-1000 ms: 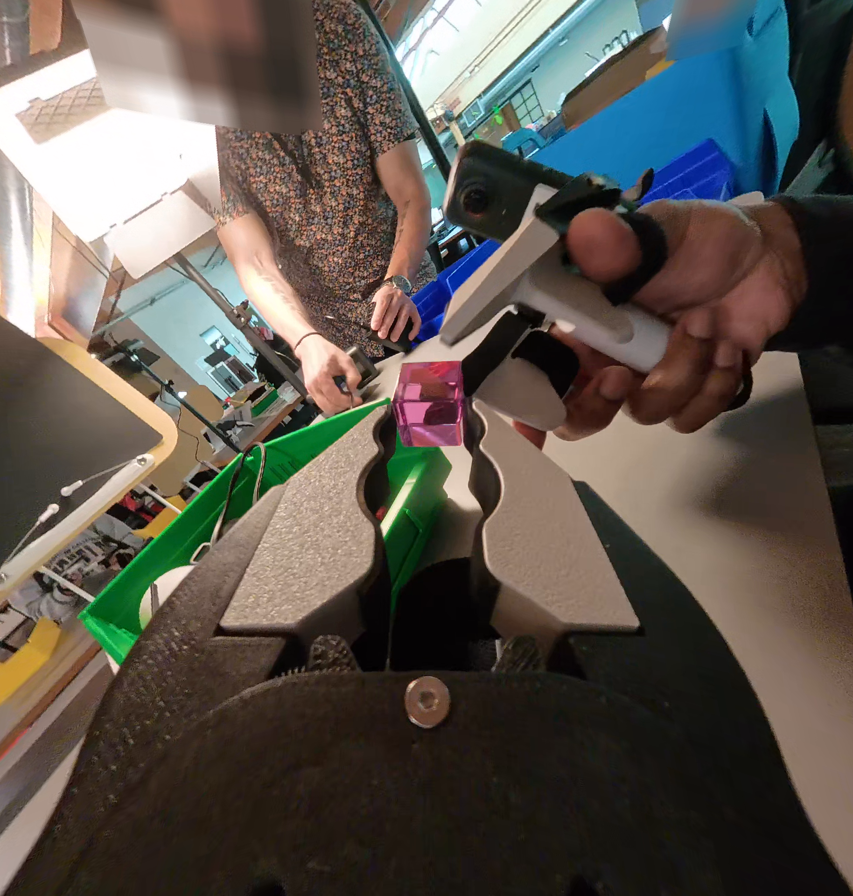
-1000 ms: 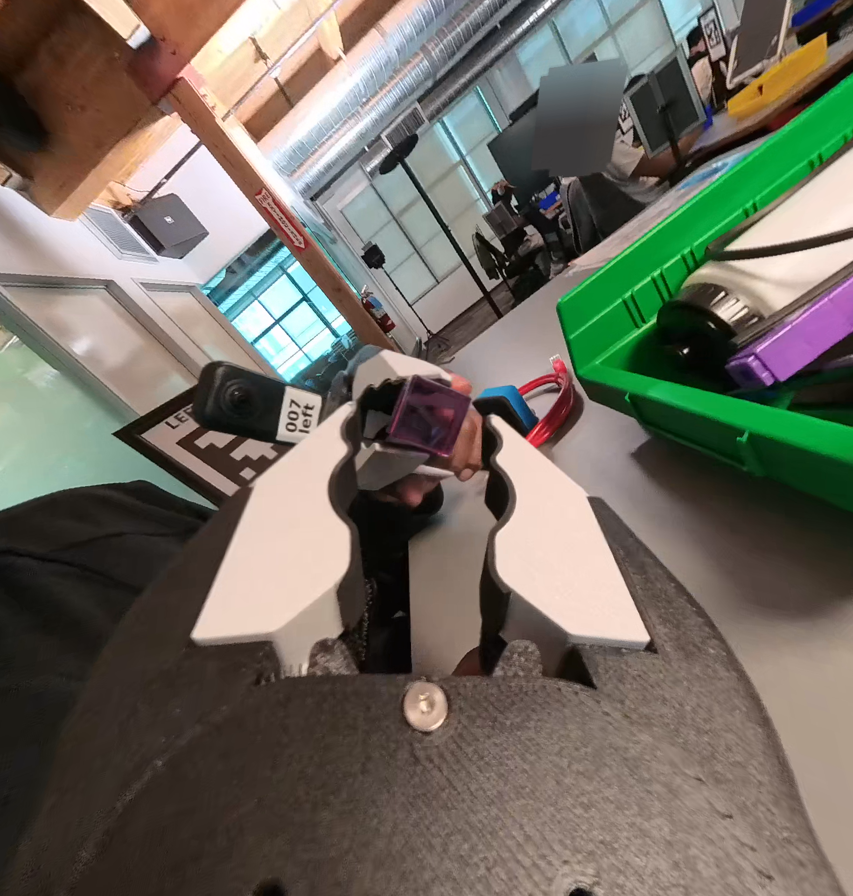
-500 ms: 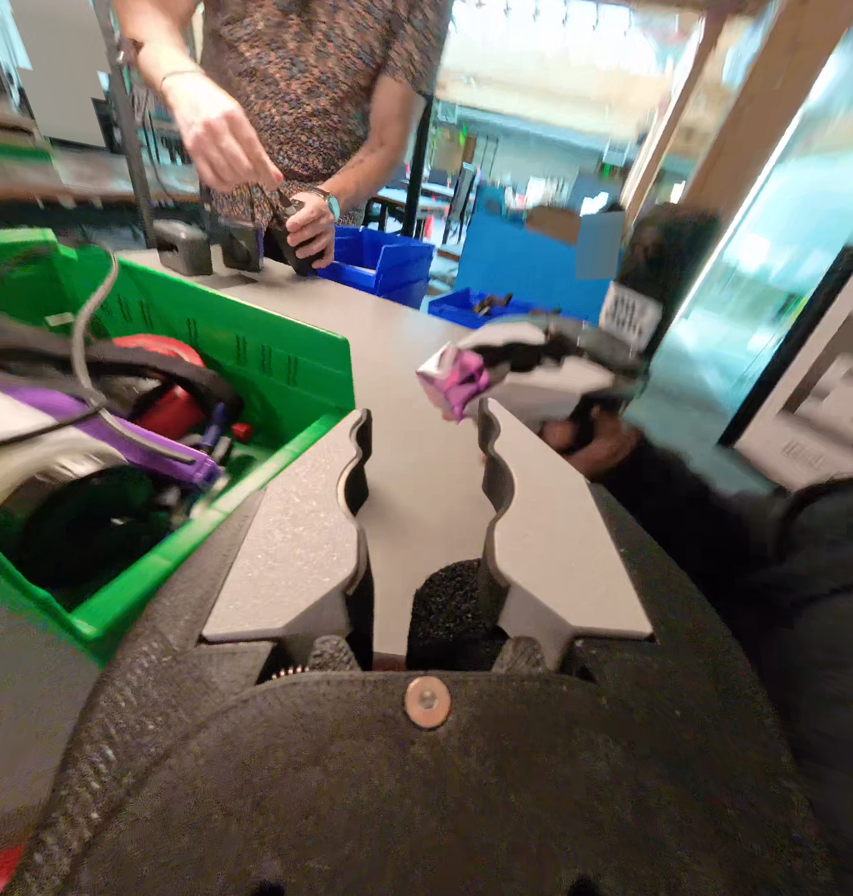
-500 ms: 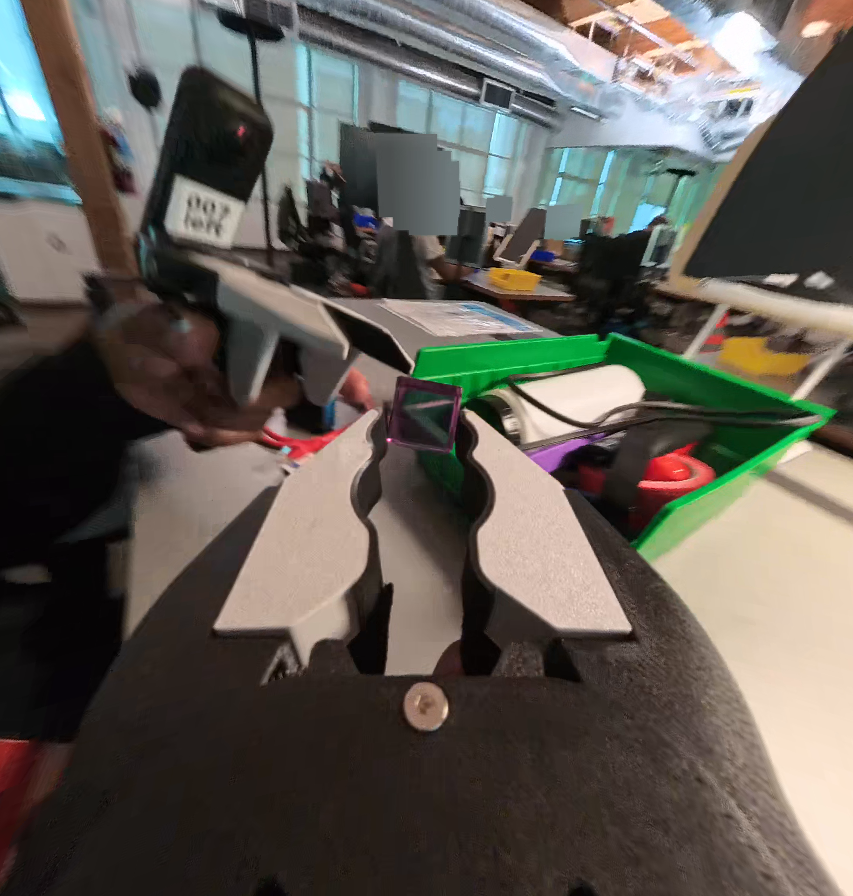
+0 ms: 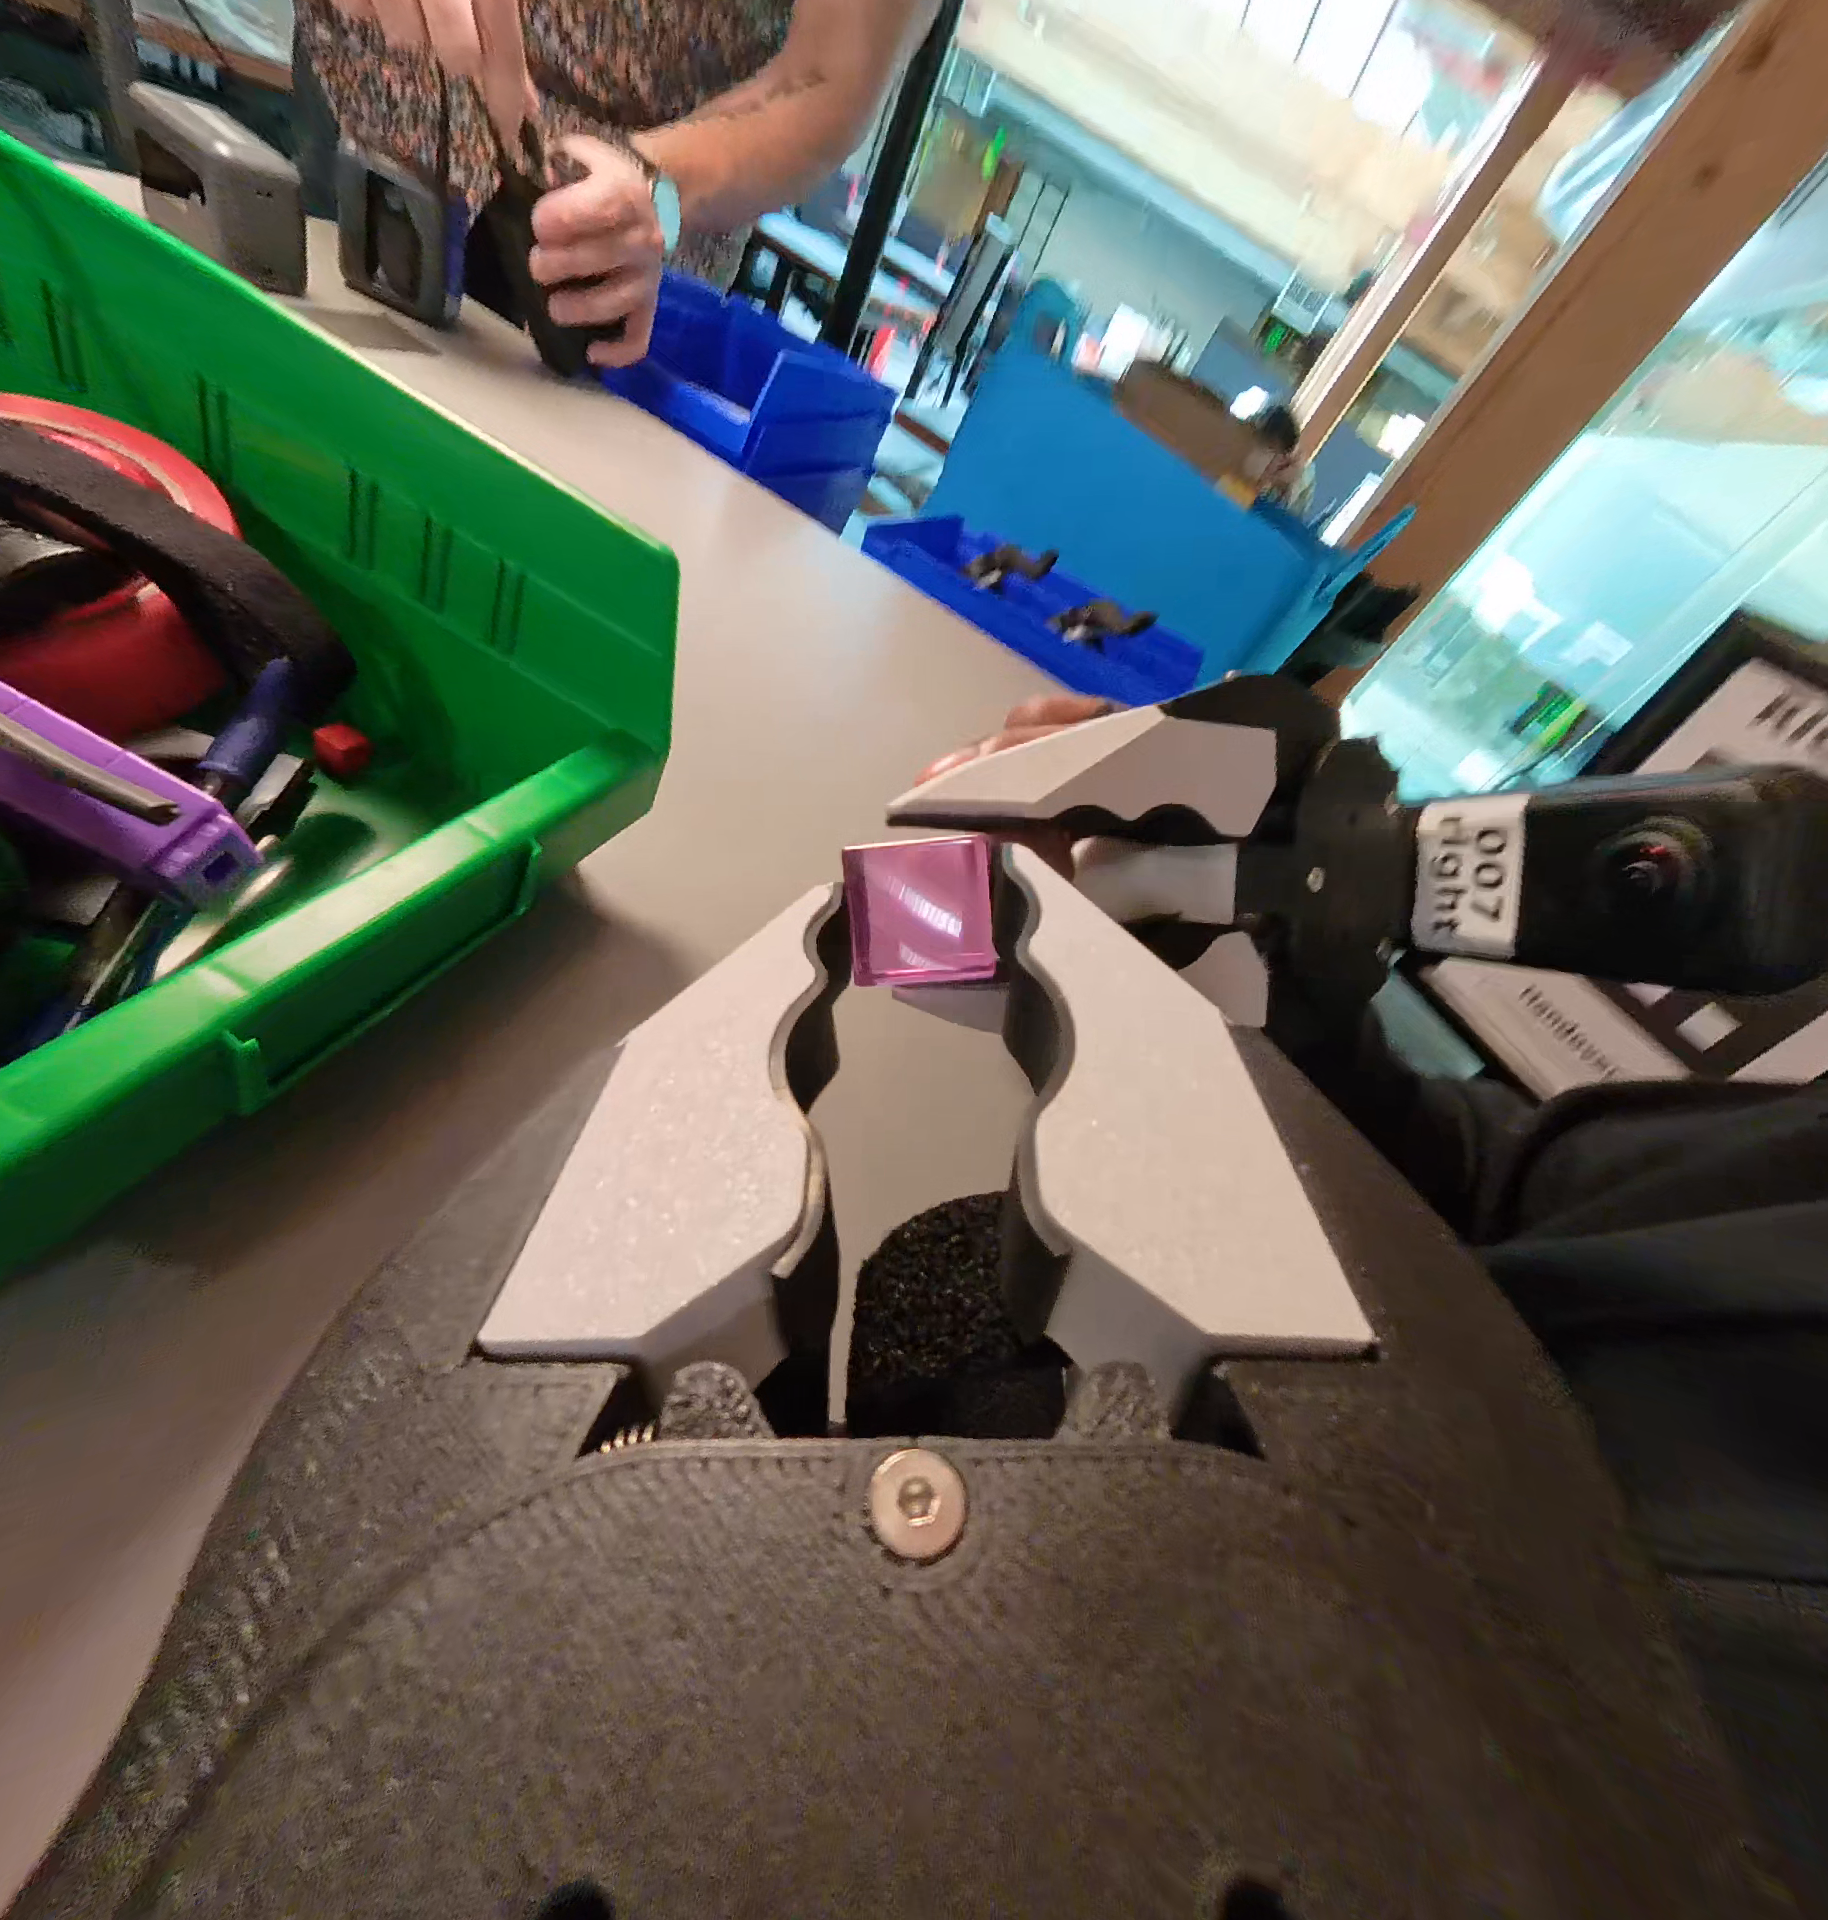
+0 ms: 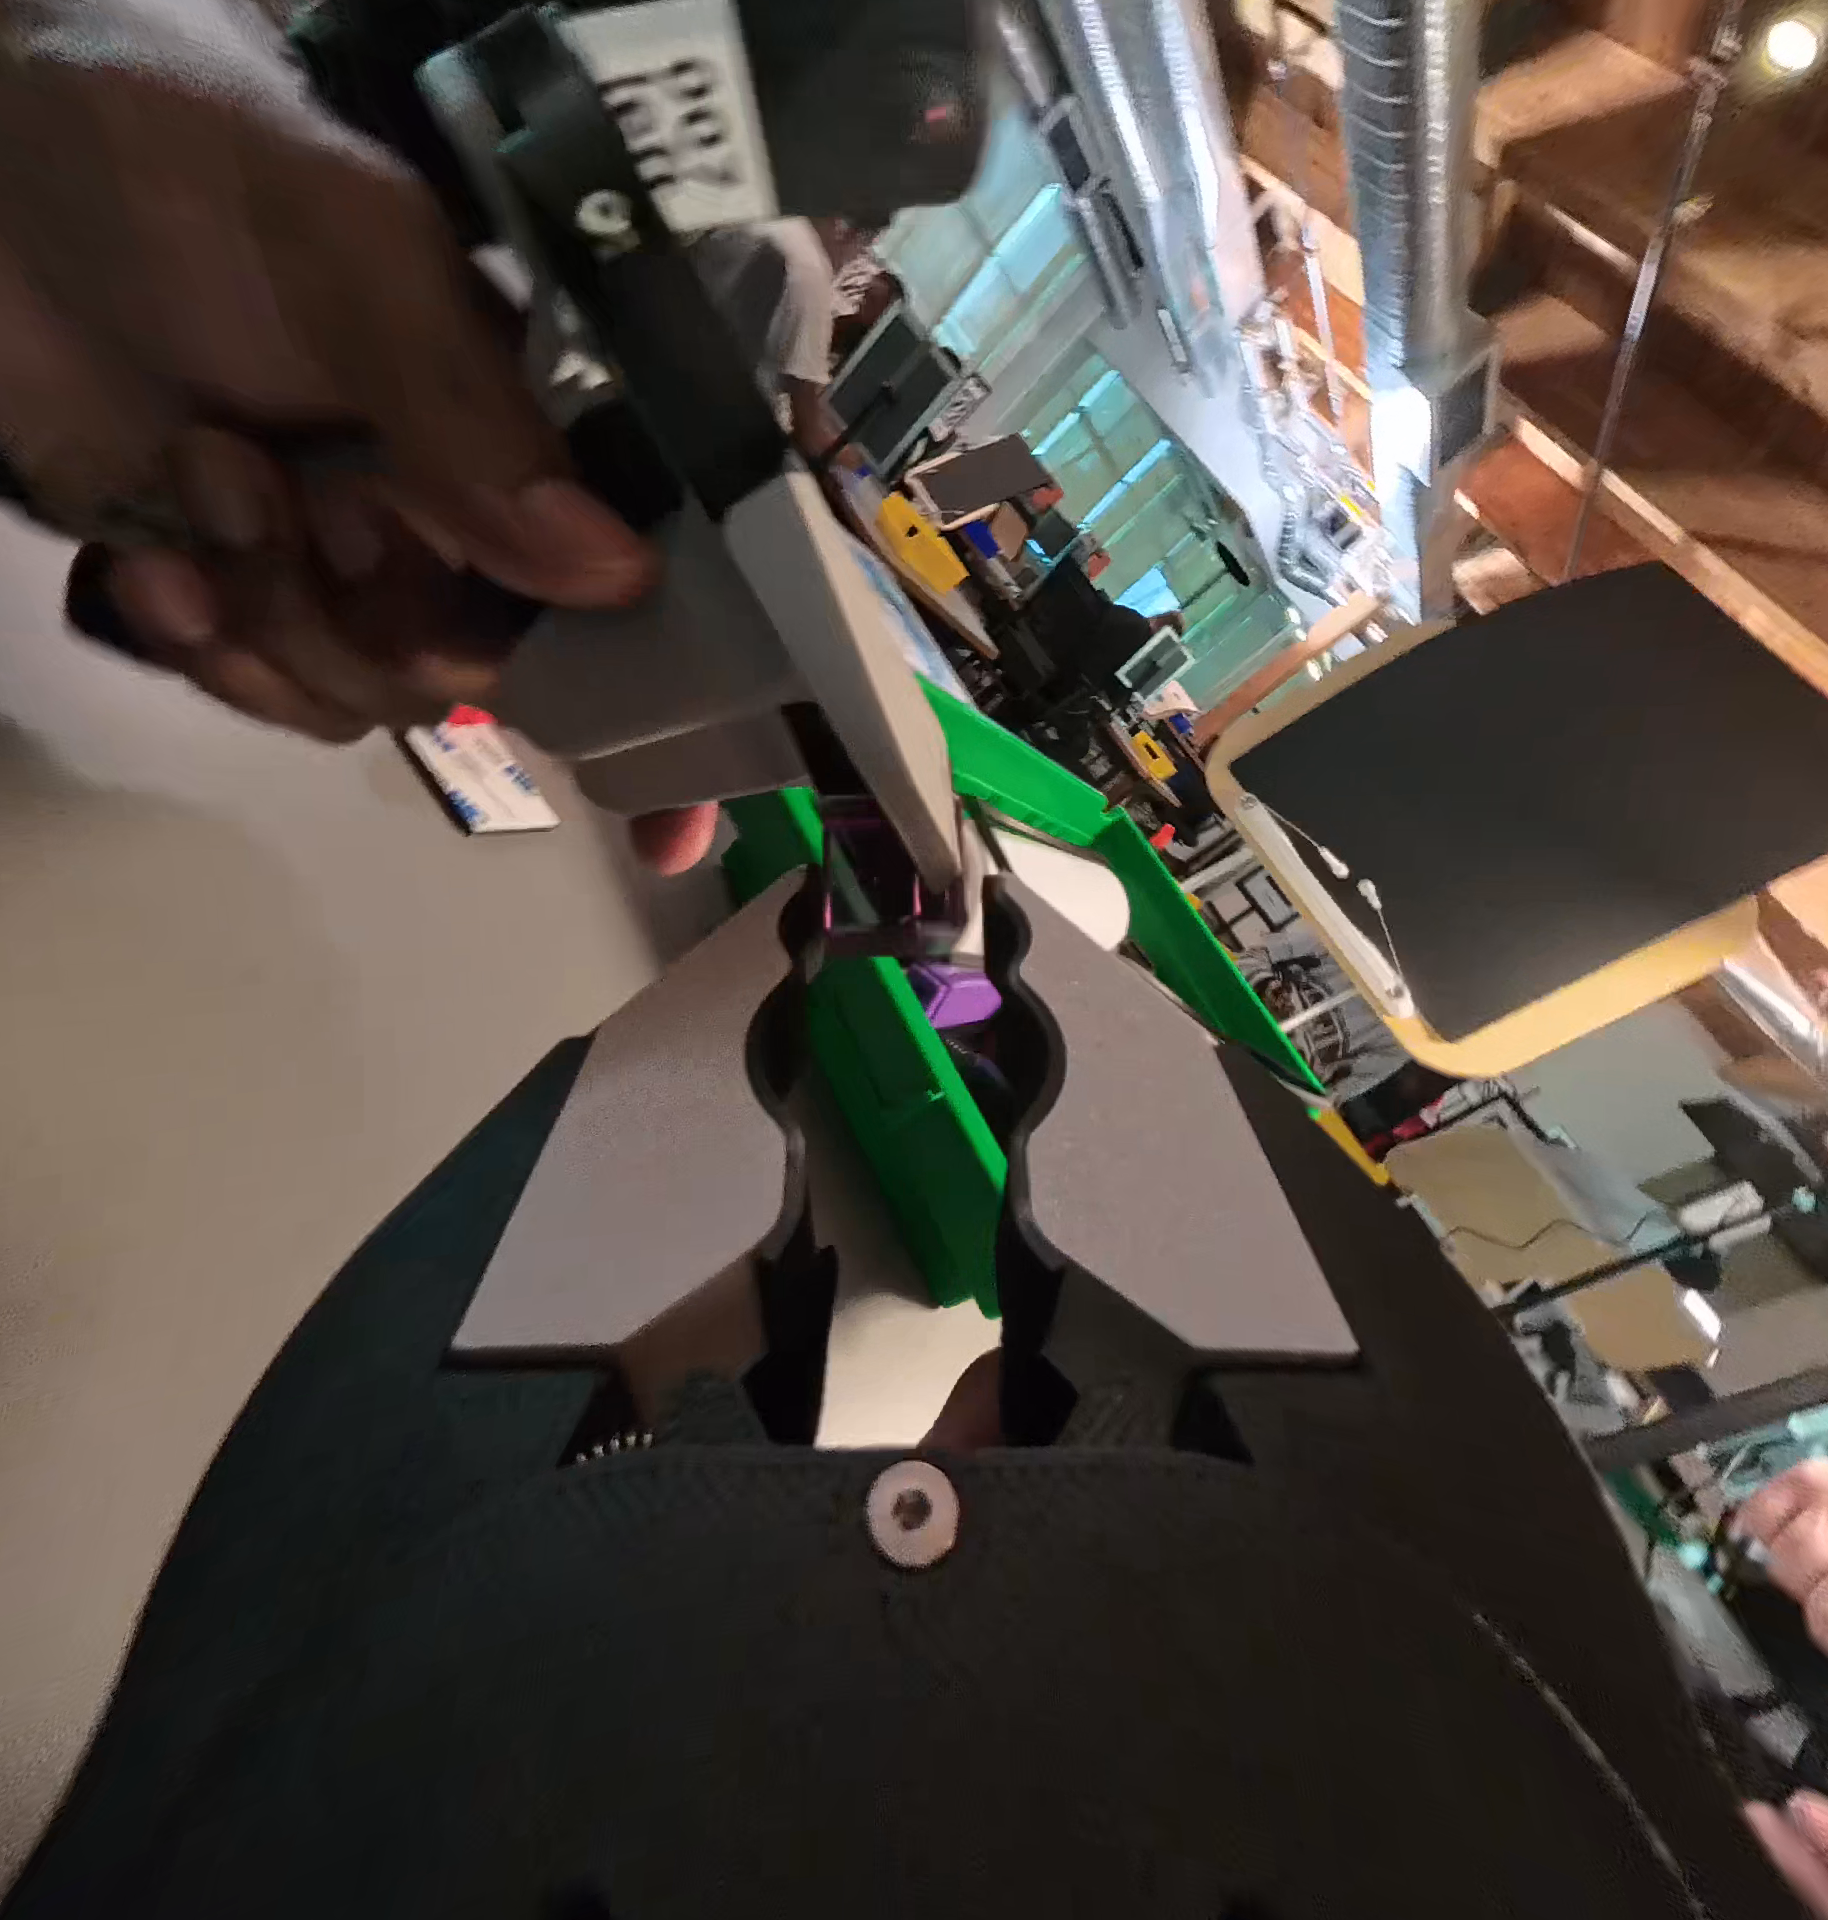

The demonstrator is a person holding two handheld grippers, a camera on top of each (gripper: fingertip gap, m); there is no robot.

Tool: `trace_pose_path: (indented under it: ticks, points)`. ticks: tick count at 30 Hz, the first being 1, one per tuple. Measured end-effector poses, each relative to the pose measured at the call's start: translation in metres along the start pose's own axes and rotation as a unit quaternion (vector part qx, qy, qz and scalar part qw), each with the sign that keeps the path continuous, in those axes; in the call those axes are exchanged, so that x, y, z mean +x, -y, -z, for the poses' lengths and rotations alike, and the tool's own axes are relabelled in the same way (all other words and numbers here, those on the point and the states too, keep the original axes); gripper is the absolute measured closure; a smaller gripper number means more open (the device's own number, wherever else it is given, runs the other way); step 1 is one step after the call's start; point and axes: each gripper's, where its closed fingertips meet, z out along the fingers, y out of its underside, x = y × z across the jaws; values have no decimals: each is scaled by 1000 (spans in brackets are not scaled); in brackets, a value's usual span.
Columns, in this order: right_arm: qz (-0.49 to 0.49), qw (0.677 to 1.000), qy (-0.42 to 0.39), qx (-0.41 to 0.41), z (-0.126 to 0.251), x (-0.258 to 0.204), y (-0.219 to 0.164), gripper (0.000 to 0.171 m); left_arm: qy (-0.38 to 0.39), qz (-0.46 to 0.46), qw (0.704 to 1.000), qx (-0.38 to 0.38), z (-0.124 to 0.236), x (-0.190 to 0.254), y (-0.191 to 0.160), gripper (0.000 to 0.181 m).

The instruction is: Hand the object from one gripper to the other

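Note:
A clear pink cube (image 5: 920, 920) hangs above the grey table (image 5: 837, 644), between the tips of both grippers. My left gripper (image 5: 922, 909) pinches its left and right faces. My right gripper (image 5: 905, 906) reaches in from the right, turned on its side, with one finger on top of the cube and one under it. In the right wrist view the cube (image 6: 868, 899) looks dark between my right gripper's tips (image 6: 894, 904). The left gripper's grey fingers (image 6: 848, 665) come down onto the cube from the upper left, with a hand behind them.
A green bin (image 5: 474, 582) full of cables and tools stands close on the left; it also shows in the right wrist view (image 6: 1045, 790). Blue bins (image 5: 785, 416) sit at the table's far side. Another person's hand (image 5: 588, 249) holds a black device there. A marker board (image 5: 1720, 748) lies to the right.
Half a second ago the right gripper alone held the cube and the left was open beside it. Now the left has shut on it too, and the right has rolled on its side.

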Motion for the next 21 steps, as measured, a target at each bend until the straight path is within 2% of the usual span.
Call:
trace_pose_path:
  ticks: [4,8,14,21]
  points:
    - [-108,992,-56,18,0,21,7,134,-32,78,989,124,7,-3,31,153]
    - [-117,989,-88,24,-4,21,16,134,-53,141,967,206,14,-5,47,153]
    - [-98,987,-128,8,-8,23,16,138,-60,198,952,227,7,-5,43,153]
    - [-85,986,-146,10,-4,30,15,142,-76,204,955,201,-4,8,34,154]
